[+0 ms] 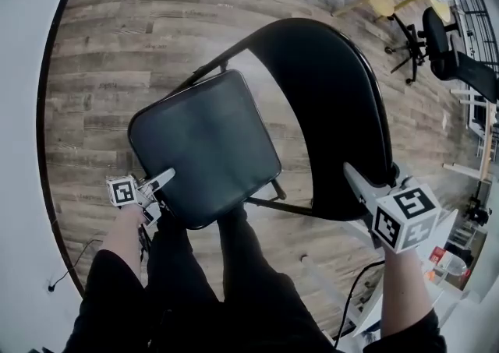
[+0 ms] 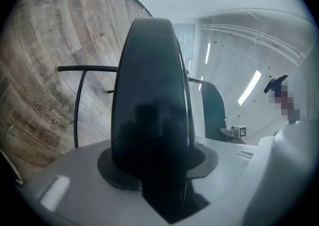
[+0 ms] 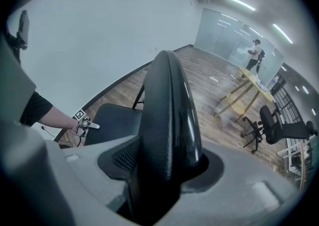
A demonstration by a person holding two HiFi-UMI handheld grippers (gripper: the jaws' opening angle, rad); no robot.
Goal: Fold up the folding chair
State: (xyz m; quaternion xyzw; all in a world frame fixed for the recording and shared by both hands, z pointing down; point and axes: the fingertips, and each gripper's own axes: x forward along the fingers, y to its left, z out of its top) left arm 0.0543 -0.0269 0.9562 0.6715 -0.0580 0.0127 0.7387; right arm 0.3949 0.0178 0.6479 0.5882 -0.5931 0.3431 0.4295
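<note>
**Item and position.** The chair (image 1: 312, 71) is standing unfolded on the wooden floor (image 1: 101, 55) at the centre of the head view, just ahead of your legs. Its seat (image 1: 204, 149) is lying toward 9 o'clock and its backrest (image 1: 335, 133) is arching toward 3 o'clock. The two are well apart.

**Grips.** Your left gripper (image 1: 162, 181) is clamping the seat's rim at 7 o'clock of the seat, with its jaws held partly apart by the padding. Your right gripper (image 1: 356, 178) is gripping the backrest's top rim at 5 o'clock of the backrest, its jaws likewise spread by what they hold.

**Step in hand.** In my judgement you are only beginning the fold. Both holds are made, but the seat is not yet swinging up.

**Next move.** You will likely need to lift the seat rim up and across toward 3 o'clock while steadying the backrest. Both rims look smooth, so slipping is the risk.

**Views compared.**
- Only the head view is showing both grips and the gap between seat and backrest together.
- The left gripper view is showing the seat edge-on between its jaws, with a frame tube (image 2: 79, 105) beneath at 9 o'clock that the head view is hiding.
- The right gripper view alone is showing a distant person (image 3: 256, 50) at 1 o'clock, beyond a yellow table (image 3: 249, 88).
</note>
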